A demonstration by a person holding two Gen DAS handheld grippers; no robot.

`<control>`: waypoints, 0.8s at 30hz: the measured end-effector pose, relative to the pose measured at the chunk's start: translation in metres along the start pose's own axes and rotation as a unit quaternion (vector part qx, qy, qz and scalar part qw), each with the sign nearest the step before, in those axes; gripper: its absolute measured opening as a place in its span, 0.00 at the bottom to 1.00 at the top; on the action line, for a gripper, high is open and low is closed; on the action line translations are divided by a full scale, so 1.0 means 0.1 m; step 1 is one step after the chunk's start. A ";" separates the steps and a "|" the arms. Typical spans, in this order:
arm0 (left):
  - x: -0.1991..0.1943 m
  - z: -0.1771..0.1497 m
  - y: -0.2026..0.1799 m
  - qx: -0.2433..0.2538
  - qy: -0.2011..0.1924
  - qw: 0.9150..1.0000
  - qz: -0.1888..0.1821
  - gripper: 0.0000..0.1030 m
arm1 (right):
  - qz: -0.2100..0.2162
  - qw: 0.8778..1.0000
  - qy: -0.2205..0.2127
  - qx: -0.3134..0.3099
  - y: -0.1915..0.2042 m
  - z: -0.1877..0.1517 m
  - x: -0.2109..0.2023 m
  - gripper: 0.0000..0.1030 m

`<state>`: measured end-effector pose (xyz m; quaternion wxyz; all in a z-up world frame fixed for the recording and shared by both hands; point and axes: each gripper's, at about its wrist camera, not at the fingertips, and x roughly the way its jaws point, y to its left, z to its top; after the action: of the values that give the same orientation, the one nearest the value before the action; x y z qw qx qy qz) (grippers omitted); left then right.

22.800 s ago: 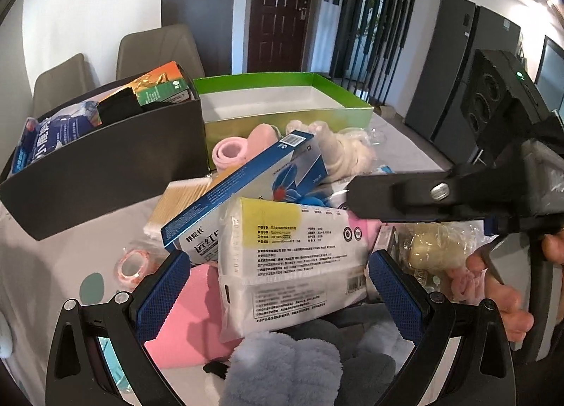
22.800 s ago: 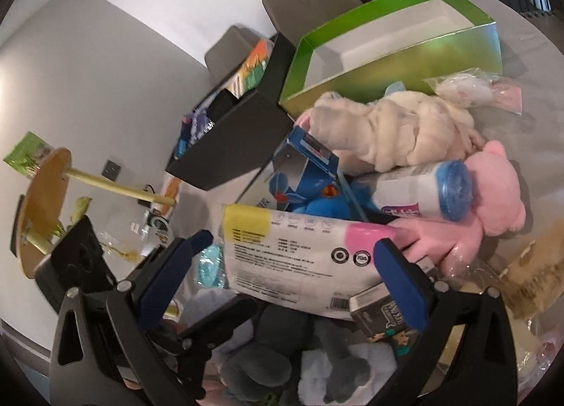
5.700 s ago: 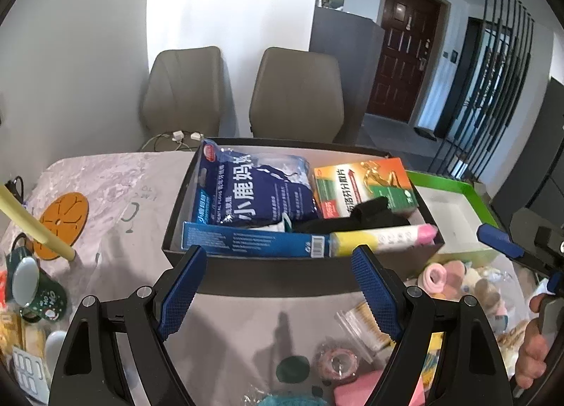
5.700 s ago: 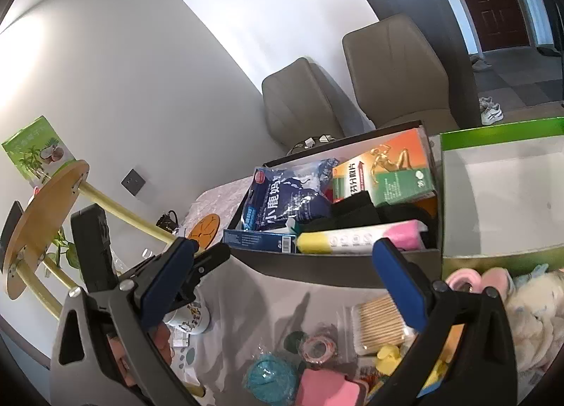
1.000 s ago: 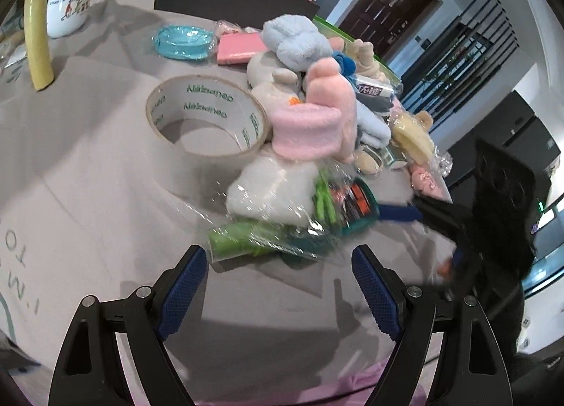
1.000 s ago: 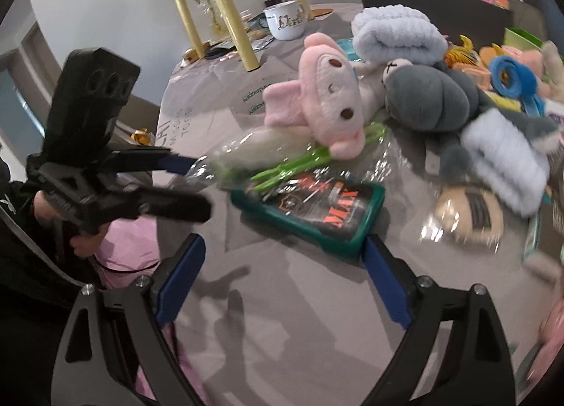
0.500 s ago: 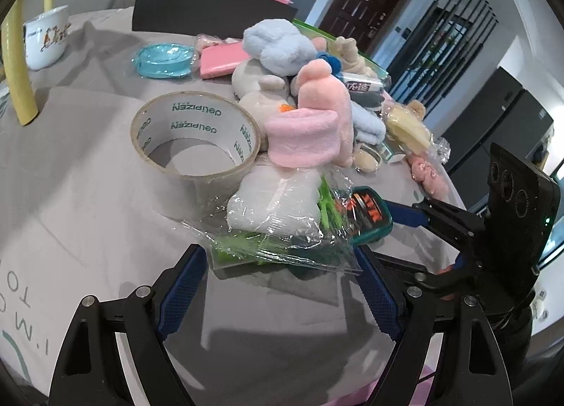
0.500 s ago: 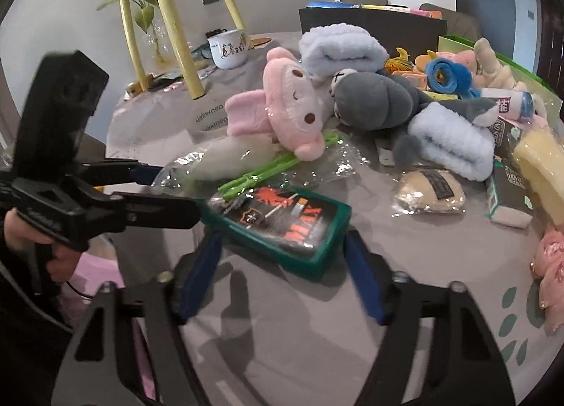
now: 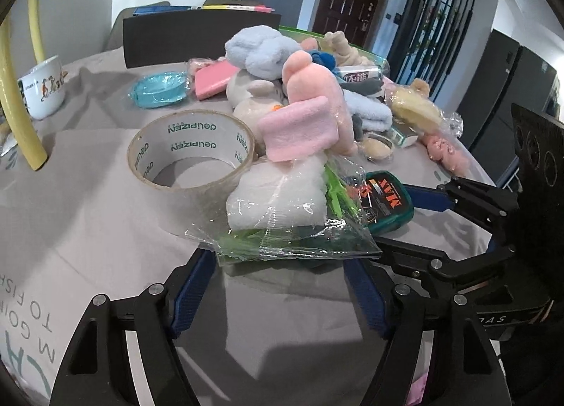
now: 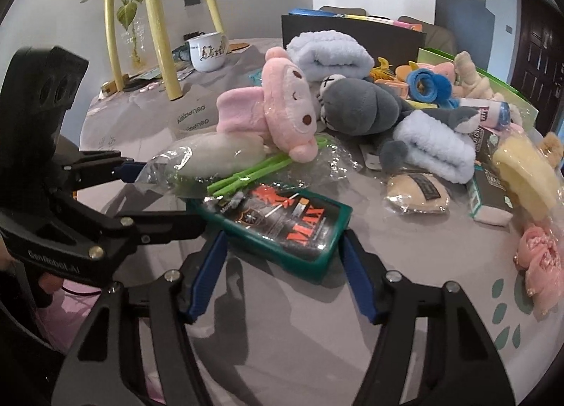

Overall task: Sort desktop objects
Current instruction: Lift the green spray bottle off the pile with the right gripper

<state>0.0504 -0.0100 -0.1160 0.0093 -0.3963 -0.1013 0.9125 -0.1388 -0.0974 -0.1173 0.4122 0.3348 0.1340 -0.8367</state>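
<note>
Grey tablecloth (image 9: 105, 229); both tools angled down, left tool (image 9: 278, 286) closing round plastic bag (image 9: 292, 229), right tool (image 10: 282, 275) closing round green case (image 10: 278, 226).

Right tool (image 10: 282, 261) closing around green case (image 10: 273, 226)

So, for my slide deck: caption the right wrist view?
Right gripper closing around a green MAX box beside a bagged white plush.
</note>
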 end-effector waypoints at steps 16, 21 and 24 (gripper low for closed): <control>-0.21 -0.03 -0.18 0.012 -0.013 1.000 -0.017 0.73 | -0.026 0.999 -0.017 0.023 0.11 -0.13 -0.34 0.62; -0.37 0.00 -0.32 0.027 -0.032 0.999 -0.017 0.73 | -0.039 0.998 -0.037 0.024 0.16 -0.14 -0.55 0.61; -0.47 0.02 -0.40 0.036 -0.044 0.998 -0.018 0.73 | -0.047 0.997 -0.050 0.025 0.18 -0.14 -0.69 0.61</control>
<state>0.0785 0.0244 -0.0728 0.0357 -0.3534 -0.0761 0.9317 -0.0881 -0.0603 -0.0805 0.3705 0.2962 0.1080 -0.8737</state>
